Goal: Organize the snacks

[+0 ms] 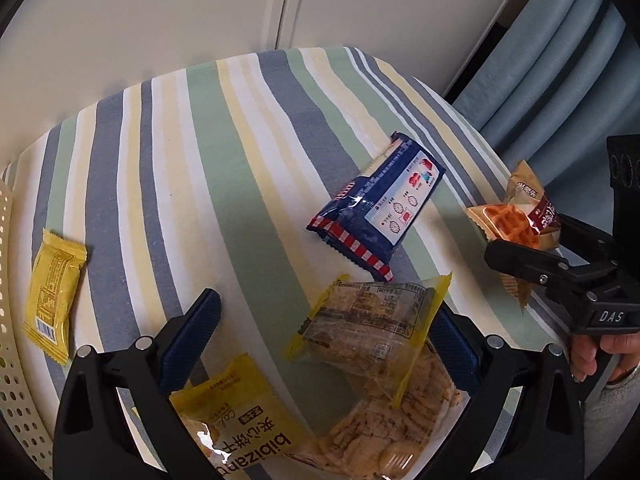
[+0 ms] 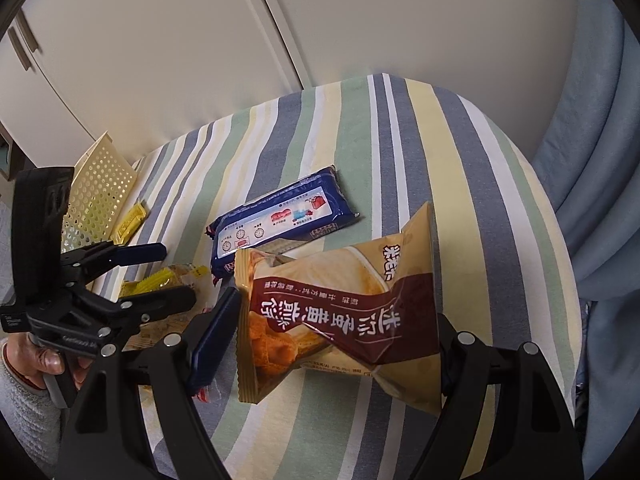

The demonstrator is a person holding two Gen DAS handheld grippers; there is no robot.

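My right gripper [image 2: 332, 340] is shut on a tan and brown waffle packet [image 2: 340, 312], which is crumpled across its middle and held above the striped tablecloth [image 2: 400, 140]. The left wrist view shows that packet [image 1: 516, 220] in the right gripper [image 1: 524, 240] at the table's right edge. My left gripper [image 1: 320, 340] is open over a clear, yellow-edged cracker packet [image 1: 372, 328] lying on a second one [image 1: 240, 420]. Its right finger touches the upper packet's edge. A dark blue packet [image 1: 376, 208] lies flat mid-table, and a small yellow packet [image 1: 52, 292] lies at the left.
A cream perforated basket [image 1: 12, 360] stands at the table's left edge, beside the small yellow packet [image 2: 130, 220]. Blue curtains [image 2: 600, 200] hang to the right and white cabinet doors [image 2: 160, 60] stand behind. A hand [image 2: 40, 360] holds the left gripper [image 2: 176, 276].
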